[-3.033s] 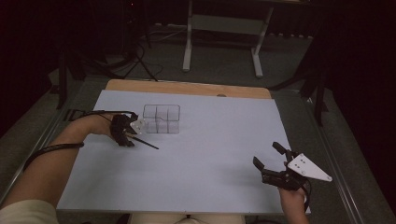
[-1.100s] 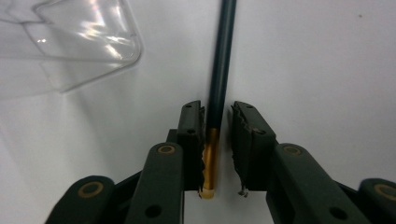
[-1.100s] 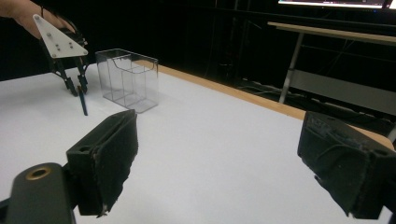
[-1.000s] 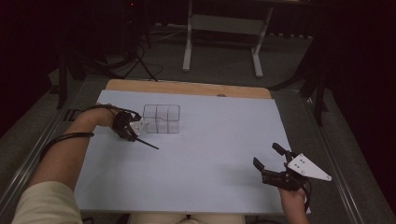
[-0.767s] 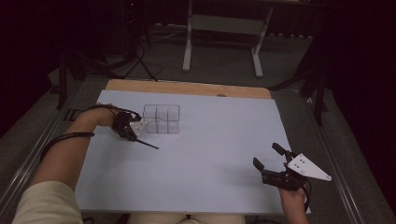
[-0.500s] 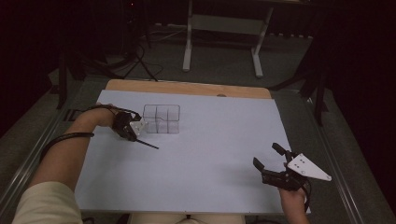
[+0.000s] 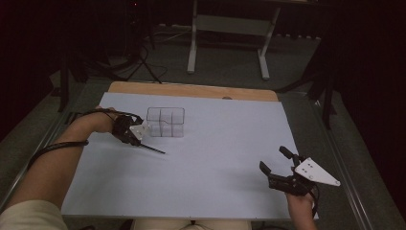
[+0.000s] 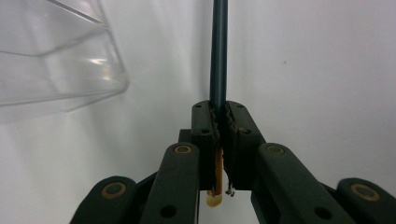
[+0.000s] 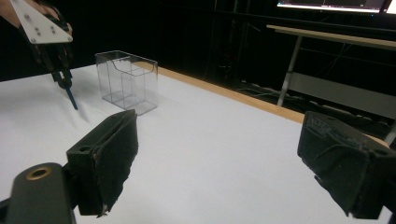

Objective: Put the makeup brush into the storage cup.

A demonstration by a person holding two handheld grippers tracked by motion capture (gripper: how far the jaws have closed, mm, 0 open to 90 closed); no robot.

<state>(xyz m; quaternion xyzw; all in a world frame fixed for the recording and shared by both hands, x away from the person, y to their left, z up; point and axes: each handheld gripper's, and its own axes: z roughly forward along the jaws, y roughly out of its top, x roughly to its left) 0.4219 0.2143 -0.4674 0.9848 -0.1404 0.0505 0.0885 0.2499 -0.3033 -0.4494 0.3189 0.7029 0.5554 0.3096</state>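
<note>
Where the white table [image 7: 206, 172] fills the middle of the high view, a wooden strip [image 7: 191, 90] runs along its far edge.

Clear plastic organiser [image 7: 165, 122]: upright at the far left of the table, divided into compartments; its clear corner [image 8: 60, 65] appears at the upper left of the left gripper view, and it stands beyond the open jaws in the right gripper view [image 9: 127, 81].

Right gripper [image 7: 277, 165]: at the near right edge of the table, grey three-cornered plate on top, jaws spread wide with nothing between them; both padded tips [image 9: 109, 158] stand well apart.

Left gripper [image 7: 140, 142]: just beside the organiser's near left corner, jaws closed tight on the pencil.

Dark pencil [image 8: 218, 51]: clamped between the left gripper's jaws, its pale butt end poking out behind them, shaft slanting down toward the table, its tip [image 7: 163, 153] at or just above the white surface; which, the frames do not settle.
</note>
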